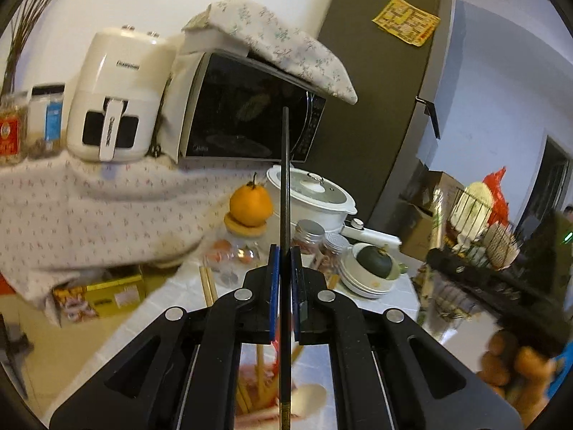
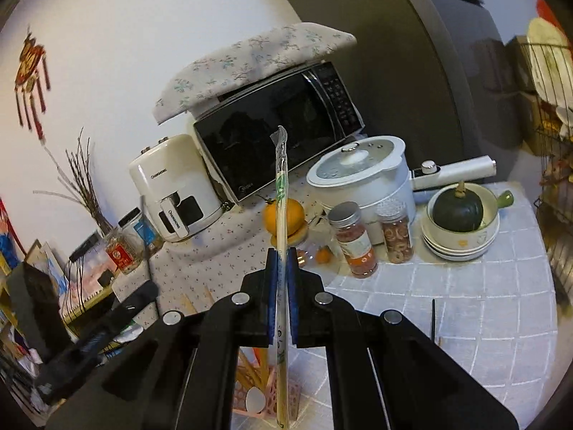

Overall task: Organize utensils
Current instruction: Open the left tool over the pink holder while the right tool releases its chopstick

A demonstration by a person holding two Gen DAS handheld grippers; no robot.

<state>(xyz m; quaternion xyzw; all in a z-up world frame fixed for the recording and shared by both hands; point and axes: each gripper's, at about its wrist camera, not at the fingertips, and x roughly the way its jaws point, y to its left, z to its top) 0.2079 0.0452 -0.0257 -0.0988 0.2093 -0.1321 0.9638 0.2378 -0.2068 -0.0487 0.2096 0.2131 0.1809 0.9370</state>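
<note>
Clamped tight between blue fingers (image 1: 275,286), centre of the left wrist view: one dark chopstick (image 1: 285,186), running straight up the frame across the microwave (image 1: 247,114) door. Left gripper (image 1: 285,268) shut hard on it, no slack showing. Same story at centre of the right wrist view: right gripper (image 2: 282,268) pinching one wrapped pair of disposable chopsticks (image 2: 281,193), sleeve tip poking up toward the microwave glass.

Down at bottom centre, just under the fingers: pink slotted basket (image 2: 263,399), several wooden chopsticks already standing in it, likely the drop spot. Best handled one at a time: tip each stick down, line the lower end over the basket, then loosen the grip only once the end is inside. Wrapped pair looks light and floppy, so worth keeping low before letting go.

Counting along the desk (image 2: 465,308): two spice jars (image 2: 354,240), one white pot (image 2: 361,175), one orange (image 2: 284,216), one green squash (image 2: 458,208) in stacked bowls, one loose dark chopstick (image 2: 433,319) at lower right.
</note>
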